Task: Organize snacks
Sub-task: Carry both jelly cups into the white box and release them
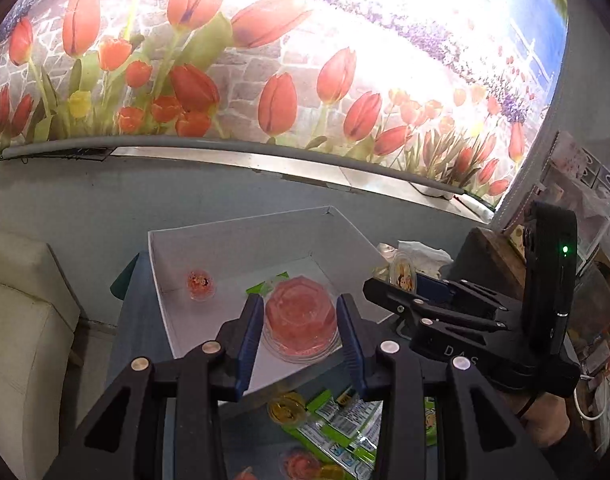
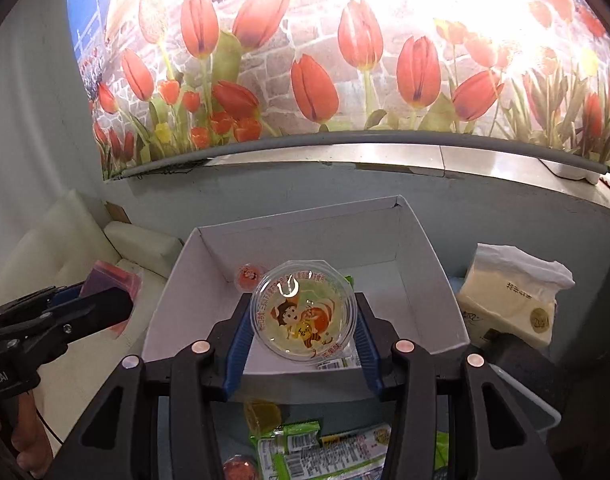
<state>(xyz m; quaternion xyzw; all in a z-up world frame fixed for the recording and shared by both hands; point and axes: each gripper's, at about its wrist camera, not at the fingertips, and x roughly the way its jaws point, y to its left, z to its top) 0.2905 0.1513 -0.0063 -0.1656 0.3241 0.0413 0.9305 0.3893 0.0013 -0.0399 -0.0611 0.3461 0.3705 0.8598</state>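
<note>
Now both tongs hang over the box (image 2: 193,304), left tongs (image 1: 300,322) pinching a pink jelly (image 1: 300,312), right tongs (image 2: 303,316) pinching a yellow jelly (image 2: 305,314); next, probably let go inside, toward 12 o'clock.

My yellow jelly cup (image 2: 304,312) hides most of the green packet (image 2: 348,281) behind it in the box (image 2: 417,248). The packets on the table (image 2: 321,450) run off the bottom edge, their print too small to read. My pink jelly cup (image 1: 300,314) covers another green packet (image 1: 265,285).
</note>
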